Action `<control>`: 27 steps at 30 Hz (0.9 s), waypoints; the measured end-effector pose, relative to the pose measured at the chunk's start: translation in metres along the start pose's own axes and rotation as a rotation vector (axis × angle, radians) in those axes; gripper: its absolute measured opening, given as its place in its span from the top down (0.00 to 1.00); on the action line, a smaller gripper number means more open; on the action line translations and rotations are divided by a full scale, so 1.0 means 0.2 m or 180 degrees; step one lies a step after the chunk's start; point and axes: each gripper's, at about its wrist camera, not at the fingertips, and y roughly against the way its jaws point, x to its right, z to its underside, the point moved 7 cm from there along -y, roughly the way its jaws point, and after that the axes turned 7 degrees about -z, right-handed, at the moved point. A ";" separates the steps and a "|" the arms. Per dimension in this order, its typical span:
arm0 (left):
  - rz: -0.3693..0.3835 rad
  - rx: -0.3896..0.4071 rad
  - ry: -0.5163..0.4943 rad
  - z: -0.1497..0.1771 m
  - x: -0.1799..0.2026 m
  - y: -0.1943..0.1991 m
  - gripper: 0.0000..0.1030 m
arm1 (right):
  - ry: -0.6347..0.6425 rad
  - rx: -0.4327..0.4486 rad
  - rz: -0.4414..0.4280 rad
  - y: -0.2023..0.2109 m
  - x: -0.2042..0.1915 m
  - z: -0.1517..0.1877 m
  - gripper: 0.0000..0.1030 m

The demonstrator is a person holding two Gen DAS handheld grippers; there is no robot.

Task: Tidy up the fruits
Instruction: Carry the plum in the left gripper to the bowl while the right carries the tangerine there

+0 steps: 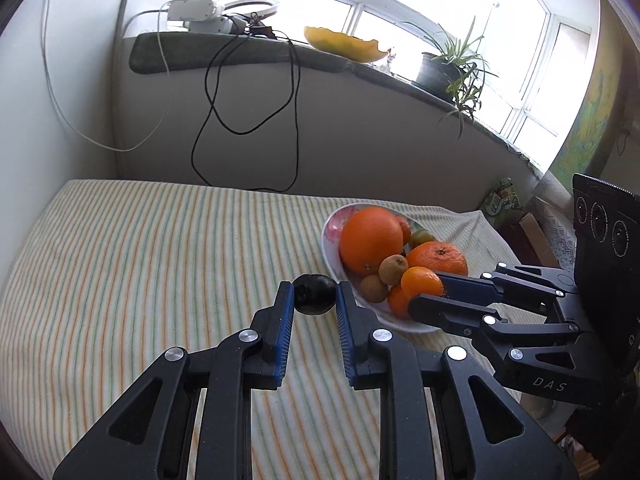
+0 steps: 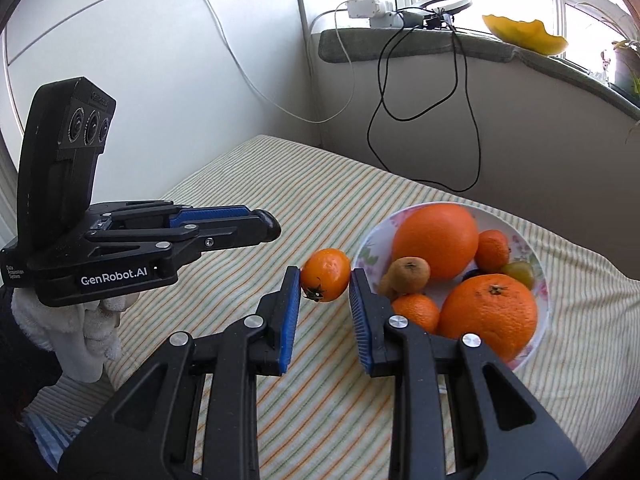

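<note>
1. The left claw [image 1: 315,295] is squeezing a dark fruit [image 1: 314,294] between its blue pads. It is held just above the striped cloth [image 1: 140,264], beside the bowl [image 1: 334,220].
2. The right claw [image 2: 325,278] is squeezing a small orange [image 2: 326,275], also just outside the bowl [image 2: 370,246] rim.
3. Both fruits are round and smooth. Only the pad tips hold them, so I think one could pop out and roll across the table.
4. The bowl is already full: a big orange [image 2: 436,240], another orange [image 2: 490,310], small oranges and brown fruits. A new fruit dropped on top might roll off or push another one out.
5. The two claws are near each other. If both go for the bowl together, they may bump.
6. A hard squeeze could squash the dark fruit, which looks soft.
</note>
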 end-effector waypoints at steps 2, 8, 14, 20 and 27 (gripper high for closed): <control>0.0046 0.0020 -0.0025 -0.03 0.05 -0.02 0.81 | -0.0033 0.0032 0.0044 0.02 0.06 -0.01 0.75; 0.0172 0.0044 -0.0117 -0.11 0.20 -0.08 0.81 | -0.0110 0.0142 0.0188 0.11 0.21 -0.04 0.75; 0.0243 0.0048 -0.0191 -0.16 0.30 -0.15 0.81 | -0.0222 0.0168 0.0305 0.15 0.38 -0.05 0.75; 0.0305 0.0041 -0.0260 -0.20 0.38 -0.20 0.81 | -0.0326 0.0171 0.0388 0.15 0.54 -0.05 0.75; 0.0345 -0.0012 -0.0346 -0.22 0.46 -0.28 0.81 | -0.0414 0.0148 0.0427 0.11 0.68 -0.07 0.75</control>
